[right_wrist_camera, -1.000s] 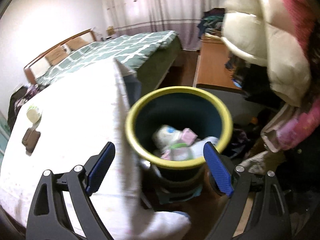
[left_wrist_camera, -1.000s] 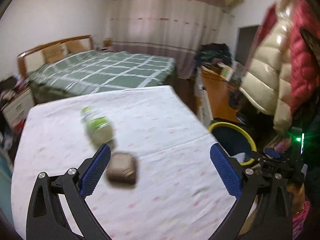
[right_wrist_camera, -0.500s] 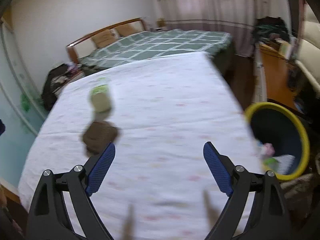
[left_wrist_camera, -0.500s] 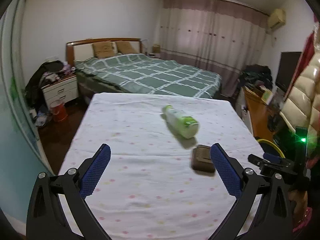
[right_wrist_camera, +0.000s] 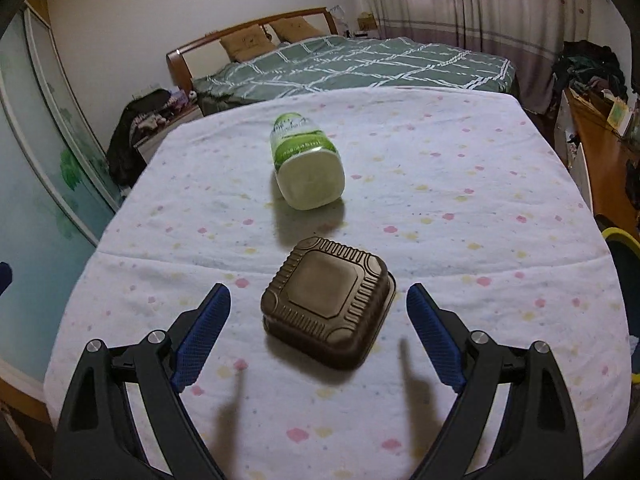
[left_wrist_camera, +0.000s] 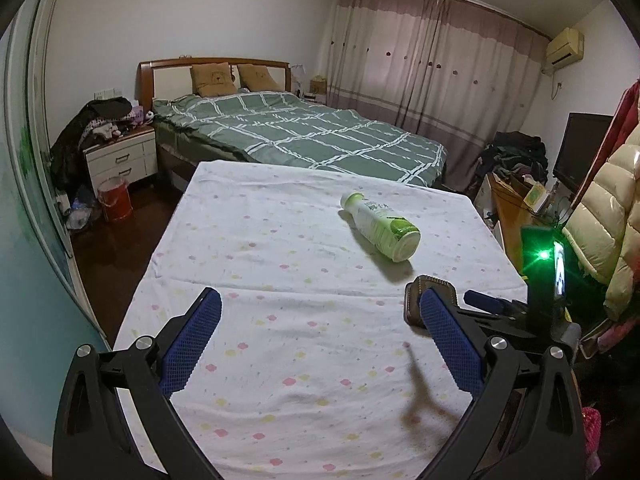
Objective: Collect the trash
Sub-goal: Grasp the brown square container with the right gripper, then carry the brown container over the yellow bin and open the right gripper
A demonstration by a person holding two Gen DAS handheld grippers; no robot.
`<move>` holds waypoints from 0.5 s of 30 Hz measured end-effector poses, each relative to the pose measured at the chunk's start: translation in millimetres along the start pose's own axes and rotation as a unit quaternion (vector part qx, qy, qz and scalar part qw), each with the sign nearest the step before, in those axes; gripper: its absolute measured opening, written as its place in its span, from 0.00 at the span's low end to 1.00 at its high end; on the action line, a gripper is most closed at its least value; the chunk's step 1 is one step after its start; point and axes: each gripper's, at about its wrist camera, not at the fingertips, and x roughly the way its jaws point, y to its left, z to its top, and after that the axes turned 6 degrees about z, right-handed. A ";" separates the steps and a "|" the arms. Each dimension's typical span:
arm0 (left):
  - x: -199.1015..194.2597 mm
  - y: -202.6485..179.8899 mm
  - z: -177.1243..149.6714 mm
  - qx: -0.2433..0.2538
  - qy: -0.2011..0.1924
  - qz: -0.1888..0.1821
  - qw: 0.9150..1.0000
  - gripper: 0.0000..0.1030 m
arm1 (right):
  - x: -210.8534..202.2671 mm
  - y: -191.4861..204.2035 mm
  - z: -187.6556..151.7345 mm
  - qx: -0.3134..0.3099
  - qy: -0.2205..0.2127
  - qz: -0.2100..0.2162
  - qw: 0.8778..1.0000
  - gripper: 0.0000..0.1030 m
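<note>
Two wrist views over a table (left_wrist_camera: 248, 280) draped in a white cloth with pastel dots.

Left wrist view: at lower left and lower right, the left gripper (left_wrist_camera: 320, 344) has its blue fingers spread wide over bare cloth, holding nothing. Right of centre a white and green plastic bottle (left_wrist_camera: 382, 226) lies on its side. Further right, a brown ribbed takeaway box (left_wrist_camera: 416, 300) sits partly hidden behind the right-hand finger. A green bed fills the background.

Right wrist view: the right gripper (right_wrist_camera: 318, 330) has its fingers spread wide on either side of the takeaway box (right_wrist_camera: 328, 304), near its sides but not touching it. The box rests lid-up in the lower centre. The bottle (right_wrist_camera: 306, 162) lies just above it, base toward the camera. At the far right edge, a sliver of the yellow-rimmed bin (right_wrist_camera: 624, 240) shows.

A second ago this view looked down into the bin, part-filled with rubbish; now it has swung back to the table and lined up on the box. That suggests the box is the next piece to collect, with the bottle left for afterwards.
</note>
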 end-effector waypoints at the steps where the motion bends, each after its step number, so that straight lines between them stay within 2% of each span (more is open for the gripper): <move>1: 0.9 -0.6 -0.4 -0.001 0.001 0.000 1.000 0.95 | 1.9 -0.5 0.8 0.000 0.001 -0.003 1.000 0.83; 6: 4.5 -0.7 -4.5 -0.005 0.007 -0.006 1.000 0.95 | 15.5 0.1 2.2 -0.009 0.019 -0.010 1.000 0.83; 7: 5.2 -1.2 -5.4 -0.005 0.008 -0.007 1.000 0.95 | 18.0 0.4 3.1 -0.009 0.022 -0.009 1.000 0.81; 10: 8.1 -3.9 -6.5 -0.005 0.011 -0.009 1.000 0.95 | 23.3 0.6 0.3 -0.015 0.036 -0.013 0.999 0.68; 15: 13.4 -10.5 -8.9 -0.003 0.018 -0.014 1.000 0.95 | 19.1 0.0 -3.3 -0.018 0.035 -0.013 0.999 0.66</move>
